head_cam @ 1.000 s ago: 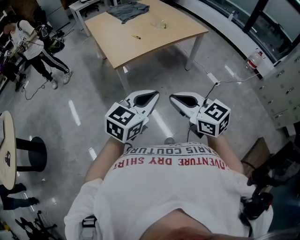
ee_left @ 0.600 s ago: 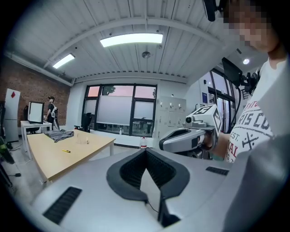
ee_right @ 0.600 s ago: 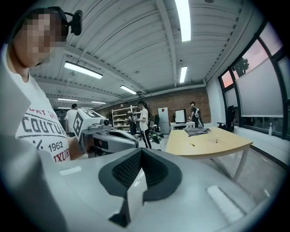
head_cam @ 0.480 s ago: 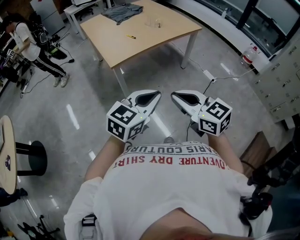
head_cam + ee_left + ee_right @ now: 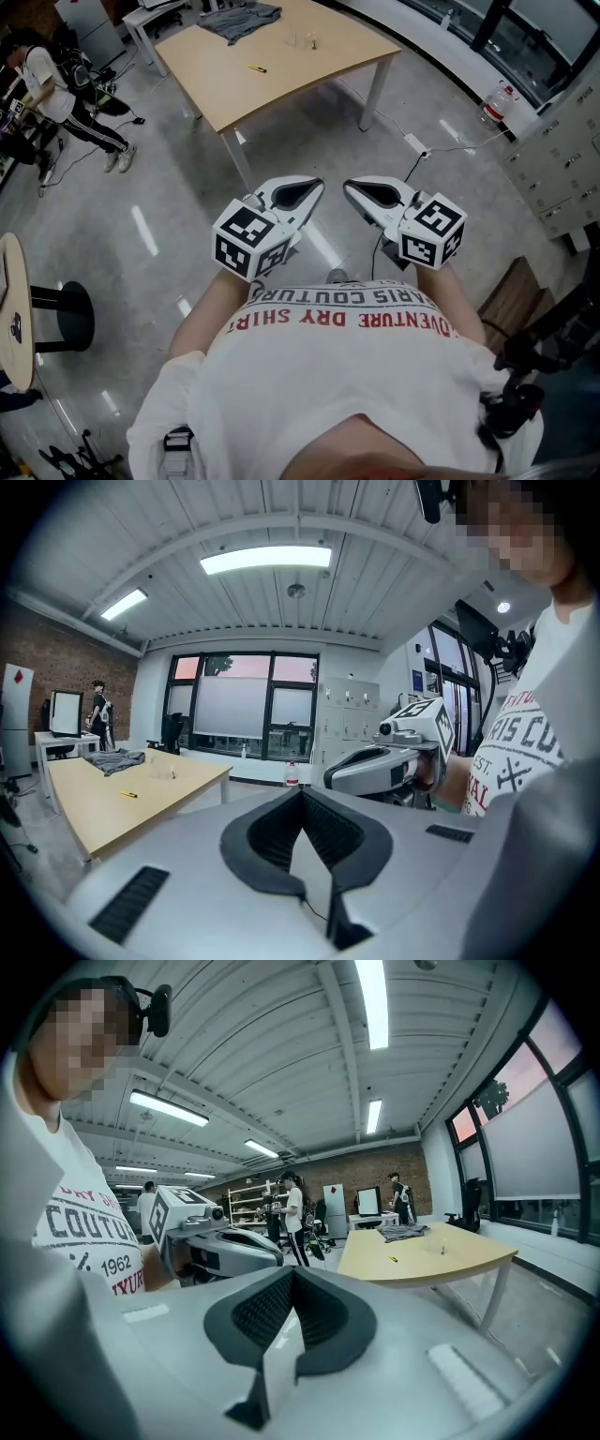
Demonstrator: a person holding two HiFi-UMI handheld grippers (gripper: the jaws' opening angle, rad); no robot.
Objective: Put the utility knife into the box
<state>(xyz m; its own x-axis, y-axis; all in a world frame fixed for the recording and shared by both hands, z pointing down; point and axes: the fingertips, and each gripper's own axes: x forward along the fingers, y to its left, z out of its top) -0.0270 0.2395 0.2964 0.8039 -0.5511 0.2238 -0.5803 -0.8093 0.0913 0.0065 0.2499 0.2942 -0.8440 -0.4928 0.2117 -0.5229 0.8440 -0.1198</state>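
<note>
The yellow utility knife (image 5: pixel 255 68) lies on a light wooden table (image 5: pixel 309 80) far ahead of me, and shows small in the left gripper view (image 5: pixel 127 794) and the right gripper view (image 5: pixel 394 1259). A small clear box (image 5: pixel 302 39) stands further back on that table, beside a grey cloth (image 5: pixel 242 17). My left gripper (image 5: pixel 314 185) and right gripper (image 5: pixel 349 187) are held side by side in front of my chest, over the floor and well short of the table. Both are shut with nothing in them.
People stand at the far left (image 5: pixel 47 84) near a small white desk (image 5: pixel 155 14). A round table (image 5: pixel 9 309) is at my left. A power strip and cable (image 5: pixel 417 142) lie on the floor past the table leg. Lockers (image 5: pixel 562 159), a water bottle (image 5: pixel 497 94) and a cardboard box (image 5: pixel 511 300) are on my right.
The table with the knife has slid a little up and left in the head view. Both grippers keep the same shut pose in front of my chest.
</note>
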